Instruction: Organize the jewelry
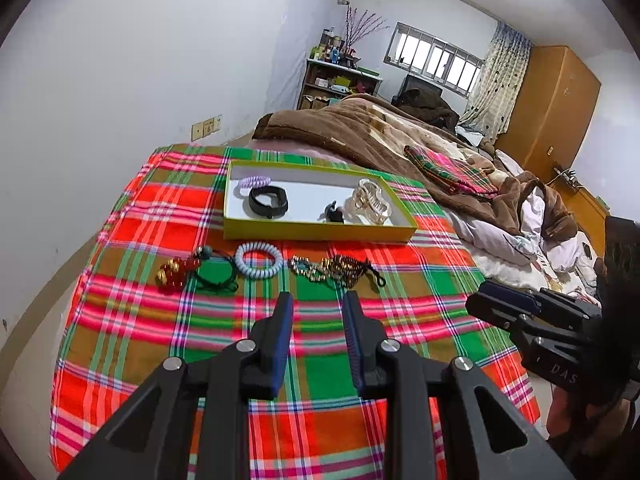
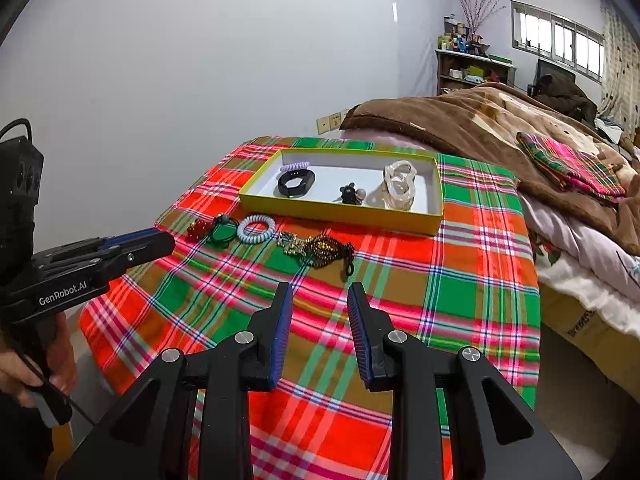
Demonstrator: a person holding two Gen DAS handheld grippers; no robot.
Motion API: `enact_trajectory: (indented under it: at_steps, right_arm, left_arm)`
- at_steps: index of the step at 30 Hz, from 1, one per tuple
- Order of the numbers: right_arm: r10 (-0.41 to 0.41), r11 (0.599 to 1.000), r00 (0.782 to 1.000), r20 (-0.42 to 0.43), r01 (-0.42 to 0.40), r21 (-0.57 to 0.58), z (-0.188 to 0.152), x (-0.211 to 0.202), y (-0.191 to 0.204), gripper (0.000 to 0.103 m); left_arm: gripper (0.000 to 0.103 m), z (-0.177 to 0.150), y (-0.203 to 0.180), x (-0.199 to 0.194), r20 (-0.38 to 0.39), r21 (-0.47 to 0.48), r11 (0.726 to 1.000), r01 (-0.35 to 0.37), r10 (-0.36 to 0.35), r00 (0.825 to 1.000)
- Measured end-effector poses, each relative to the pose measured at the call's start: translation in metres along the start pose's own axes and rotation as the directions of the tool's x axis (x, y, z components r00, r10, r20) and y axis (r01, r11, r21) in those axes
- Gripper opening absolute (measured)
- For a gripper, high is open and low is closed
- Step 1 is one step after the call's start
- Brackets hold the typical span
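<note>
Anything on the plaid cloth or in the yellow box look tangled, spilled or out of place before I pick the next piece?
One thing: the gold bead bracelet and the dark beaded strand with a black cord loop lie bunched together, overlapping, so lifting one may drag the other. The white coil hair tie lies apart. The yellow-rimmed box sits flat, nothing spilled.

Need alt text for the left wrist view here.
An open, empty left hand-held gripper hovers over a plaid cloth, facing a row of bracelets and hair ties in front of a yellow-green tray already holding a few accessories. An unmade bed lies beyond.
</note>
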State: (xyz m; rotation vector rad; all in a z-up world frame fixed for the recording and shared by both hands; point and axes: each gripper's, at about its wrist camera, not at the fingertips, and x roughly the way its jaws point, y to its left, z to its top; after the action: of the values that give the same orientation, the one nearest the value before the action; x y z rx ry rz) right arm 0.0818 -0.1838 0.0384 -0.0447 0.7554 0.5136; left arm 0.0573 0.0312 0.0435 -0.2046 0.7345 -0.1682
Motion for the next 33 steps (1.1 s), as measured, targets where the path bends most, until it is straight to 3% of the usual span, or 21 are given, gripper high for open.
enact_trajectory:
  at_steps: [6,9,11,21,33]
  right_arm:
    - [0.030,1.000,1.000,0.005,-0.030,-0.007,-0.005,0.000,0.002,0.029]
    - [0.048,0.999,0.999,0.003,-0.048,-0.003,-0.006,0.004,0.003,0.039]
    - [0.054,0.998,0.999,-0.006,-0.054,0.009,-0.005,0.009,0.002,0.039]
    - [0.005,0.998,0.999,-0.046,-0.002,0.055,0.004,0.039,-0.013,0.039]
    - [-0.019,0.999,0.991,-0.130,0.023,0.029,0.018,0.107,-0.020,0.039]
  left_arm:
    - [0.027,-0.013,0.006,-0.004,-0.010,-0.012,1.000,0.001,-0.001,1.000]
    - [0.027,-0.016,0.011,-0.004,-0.013,-0.020,1.000,0.005,-0.005,1.000]
    - [0.027,-0.016,0.016,-0.003,-0.015,-0.028,1.000,-0.005,0.005,1.000]
    - [0.028,-0.011,0.047,0.011,-0.033,-0.078,0.996,-0.047,0.044,0.998]
    - [0.032,0.002,0.075,0.033,-0.046,-0.109,0.992,-0.068,0.064,0.997]
